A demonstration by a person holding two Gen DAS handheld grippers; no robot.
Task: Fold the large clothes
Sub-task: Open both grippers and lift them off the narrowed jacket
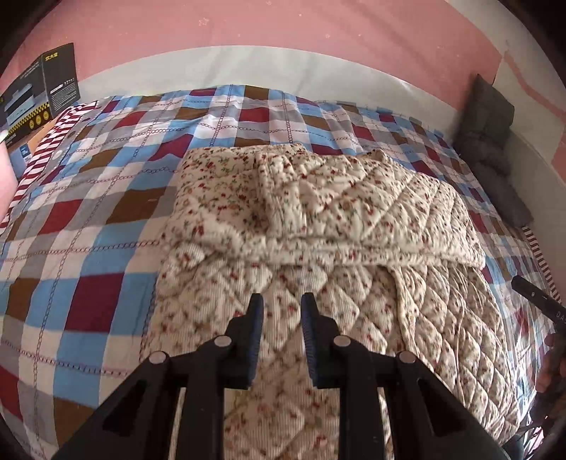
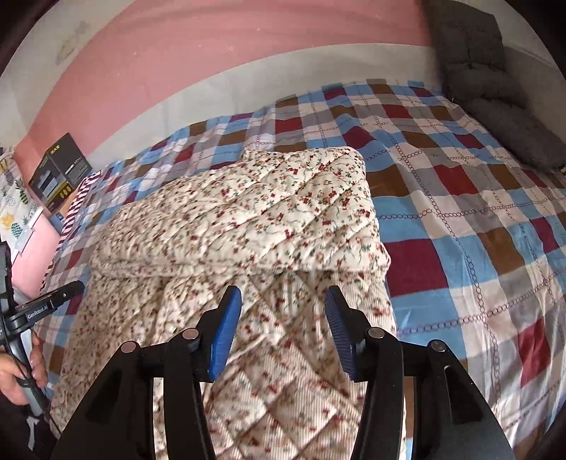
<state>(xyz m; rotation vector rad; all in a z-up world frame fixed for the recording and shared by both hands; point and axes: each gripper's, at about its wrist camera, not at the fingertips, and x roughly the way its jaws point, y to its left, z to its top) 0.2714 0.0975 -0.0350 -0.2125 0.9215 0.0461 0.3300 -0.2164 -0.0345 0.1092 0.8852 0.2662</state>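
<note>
Your floral quilted garment lies in the middle of the left wrist frame, spread over the checked bedspread, with its far part folded back toward you so that a thick doubled flap sits across the upper half and a single layer runs down to the bottom edge. In the right wrist frame the same garment fills the centre and lower left, the folded flap ending in a rounded edge just above the fingers.

Your left gripper hovers over the lower layer of the garment, its blue-padded fingers a narrow gap apart with only fabric seen beyond them; nothing is pinched between them. Your right gripper stands clearly spread, the blue pads well apart, and no cloth is caught between them; the garment lies below and past the tips.

At the left edge of the right wrist frame you can see your left hand around the handle of the other tool. At the right edge of the left wrist frame a dark piece of the right tool and part of a hand show, too cut off to tell more.

A dark box sits in the upper left of the left wrist frame beside a red-and-white striped cloth. A grey cushion rests at the upper right, against the pink wall
</note>
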